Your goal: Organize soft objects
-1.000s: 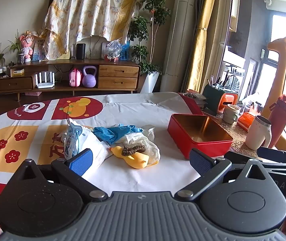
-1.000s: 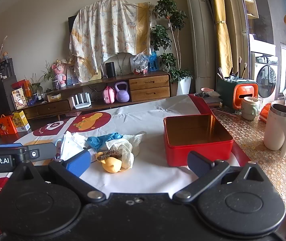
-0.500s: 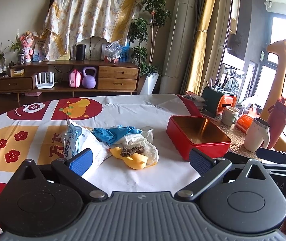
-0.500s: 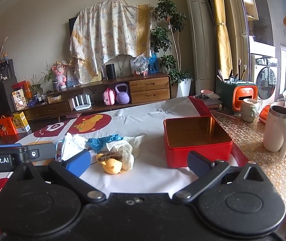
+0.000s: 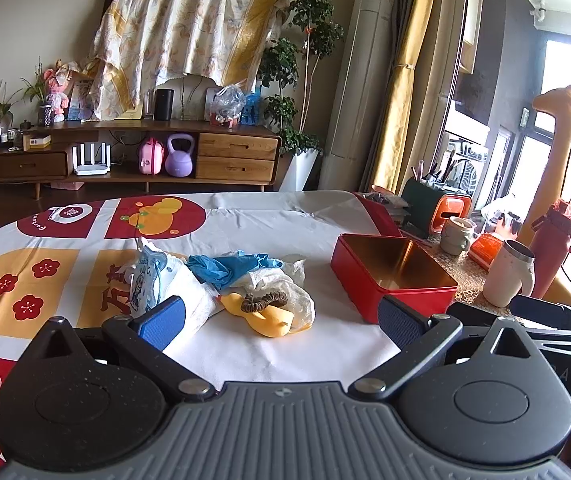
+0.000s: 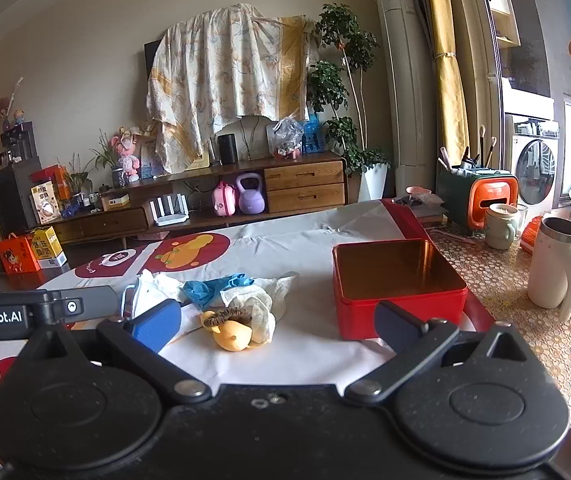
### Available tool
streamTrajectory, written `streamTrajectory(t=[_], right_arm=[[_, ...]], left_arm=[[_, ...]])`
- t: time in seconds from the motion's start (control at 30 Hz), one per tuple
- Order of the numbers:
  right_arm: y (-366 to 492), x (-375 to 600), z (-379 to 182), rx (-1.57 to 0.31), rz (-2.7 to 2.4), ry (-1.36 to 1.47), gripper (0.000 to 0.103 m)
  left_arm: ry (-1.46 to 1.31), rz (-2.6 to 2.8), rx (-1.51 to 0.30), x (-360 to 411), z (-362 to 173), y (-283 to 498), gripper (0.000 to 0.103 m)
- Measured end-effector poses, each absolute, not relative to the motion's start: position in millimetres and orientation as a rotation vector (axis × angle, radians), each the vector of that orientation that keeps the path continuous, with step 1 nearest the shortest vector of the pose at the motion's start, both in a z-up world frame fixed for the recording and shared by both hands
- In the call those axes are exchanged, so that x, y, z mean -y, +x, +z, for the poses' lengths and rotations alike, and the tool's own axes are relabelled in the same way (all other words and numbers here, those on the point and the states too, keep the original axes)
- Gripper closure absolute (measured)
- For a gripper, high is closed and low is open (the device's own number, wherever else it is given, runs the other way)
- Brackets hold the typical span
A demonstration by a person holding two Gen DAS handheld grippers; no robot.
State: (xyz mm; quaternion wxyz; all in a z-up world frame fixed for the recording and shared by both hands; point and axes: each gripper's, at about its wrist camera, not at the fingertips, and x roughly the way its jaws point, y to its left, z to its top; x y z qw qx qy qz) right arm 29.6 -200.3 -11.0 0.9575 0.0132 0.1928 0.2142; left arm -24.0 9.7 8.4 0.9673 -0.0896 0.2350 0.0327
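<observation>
A heap of soft things lies mid-table: a yellow duck toy (image 5: 266, 316) (image 6: 232, 335) with a brown hair tie (image 5: 263, 301) (image 6: 225, 315) on it, a blue glove (image 5: 229, 266) (image 6: 213, 286), white crumpled cloths (image 5: 281, 280) (image 6: 257, 304) and a printed white pack (image 5: 153, 280). Right of the heap stands an empty red tin box (image 5: 393, 276) (image 6: 397, 284). My left gripper (image 5: 281, 320) is open, short of the heap, holding nothing. My right gripper (image 6: 277, 324) is open too, facing the duck and the box. The left gripper's body (image 6: 25, 312) shows at the left of the right wrist view.
A white steel mug (image 6: 557, 268), a red bottle (image 5: 553, 248), a pale cup (image 6: 501, 226) and an orange-green holder (image 6: 477, 196) crowd the table's right side. A giraffe toy (image 5: 557, 140) stands beyond. The patterned tablecloth (image 5: 45, 264) spreads left. A sideboard (image 5: 165, 152) lines the far wall.
Both grippers have drifted slightly; the box and heap sit a little lower and nearer in the views. Nothing was grasped and the jaws stayed open.
</observation>
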Motion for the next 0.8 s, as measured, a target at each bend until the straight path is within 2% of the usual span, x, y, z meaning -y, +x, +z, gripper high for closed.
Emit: streamTrajectory(t=[0.37, 0.8], right_arm=[[37.8, 202.9, -17.6, -0.391, 0.46, 0.036, 0.0], [87.7, 169.7, -50.9, -0.509, 0.589, -0.108, 0.0]], left_arm=[[-0.2, 0.148, -0.49, -18.2, 7.8, -24.2, 0.0], [-0.205, 0.267, -0.559, -65.4, -28.8, 22.4, 0.0]])
